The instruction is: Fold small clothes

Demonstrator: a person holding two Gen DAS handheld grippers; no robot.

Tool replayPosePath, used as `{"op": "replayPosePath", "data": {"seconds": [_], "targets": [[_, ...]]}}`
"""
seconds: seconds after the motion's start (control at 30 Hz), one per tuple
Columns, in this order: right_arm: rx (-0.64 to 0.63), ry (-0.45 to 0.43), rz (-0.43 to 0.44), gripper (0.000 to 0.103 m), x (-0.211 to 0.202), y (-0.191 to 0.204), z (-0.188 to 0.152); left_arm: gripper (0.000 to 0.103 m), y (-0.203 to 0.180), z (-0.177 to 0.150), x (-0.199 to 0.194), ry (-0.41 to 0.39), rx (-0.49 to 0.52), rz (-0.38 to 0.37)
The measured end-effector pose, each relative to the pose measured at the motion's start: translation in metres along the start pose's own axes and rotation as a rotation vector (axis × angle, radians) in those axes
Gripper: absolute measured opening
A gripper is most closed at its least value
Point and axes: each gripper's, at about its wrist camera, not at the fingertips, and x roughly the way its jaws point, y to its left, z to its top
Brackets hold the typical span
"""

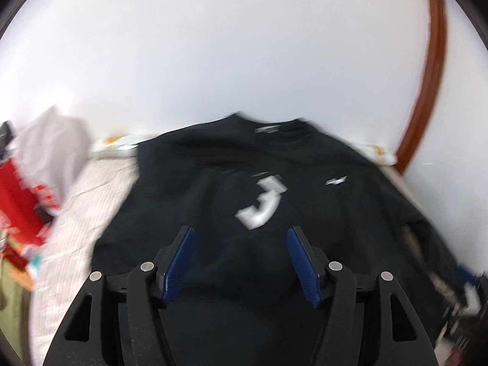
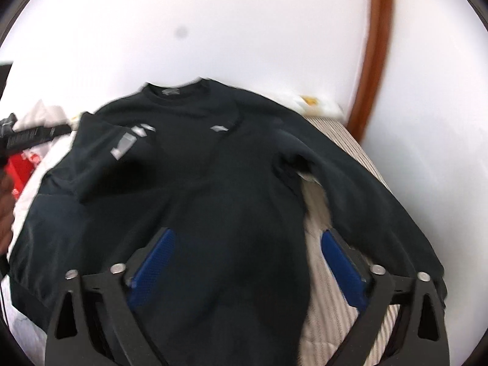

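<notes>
My left gripper [image 1: 241, 259] hangs above the near, lower part of the black sweatshirt [image 1: 244, 213], angled downward, its blue pads [image 1: 180, 262] spread apart with only dark cloth seen below the gap and nothing pinched between them. My right gripper [image 2: 247, 262] takes the same downward tilt over the same garment, its pads [image 2: 152, 262] spread wider; the left pad lies over the body of the sweatshirt [image 2: 213, 183] and the right pad over the striped bedcover [image 2: 323, 274] in the gap between body and sleeve, and it grips nothing. The sweatshirt lies face up and roughly flat on the bed, hem toward me at 6 o'clock and collar at 12 o'clock, which I judge suits a fold taken from the hem or the sides. In the right view the sleeve [image 2: 366, 201] at 3 o'clock runs out and down toward 5 o'clock, while the part at 9 o'clock looks already turned over the chest, though blur leaves this uncertain. Beyond, at 9 o'clock in the left view, a pile of other clothes [image 1: 39, 164] waits beside the sweatshirt. Farthest off stand the white wall [image 1: 244, 45] and a brown wooden frame [image 1: 433, 61] at 2 o'clock.
</notes>
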Motion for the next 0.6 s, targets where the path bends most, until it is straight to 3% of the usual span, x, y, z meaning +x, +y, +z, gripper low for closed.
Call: {"op": "replayPosePath", "data": {"seconds": [0.17,0.37,0.43,0.6], "targets": [[-0.061,0.003,0.110,0.056,0.010,0.060,0.026,0.061,0.080,-0.039,-0.015,0.060,-0.088,0.122],[-0.147,0.049,0.238,0.060,0.042,0.135,0.041,0.061,0.133,-0.095,-0.007,0.168,-0.143,0.140],[-0.205,0.052,0.254,0.073,0.056,0.161,0.040,0.061,0.138,-0.108,0.000,0.187,-0.142,0.134],[-0.306,0.087,0.290,0.073,0.089,0.216,0.038,0.065,0.143,-0.128,0.007,0.187,-0.138,0.111]]}}
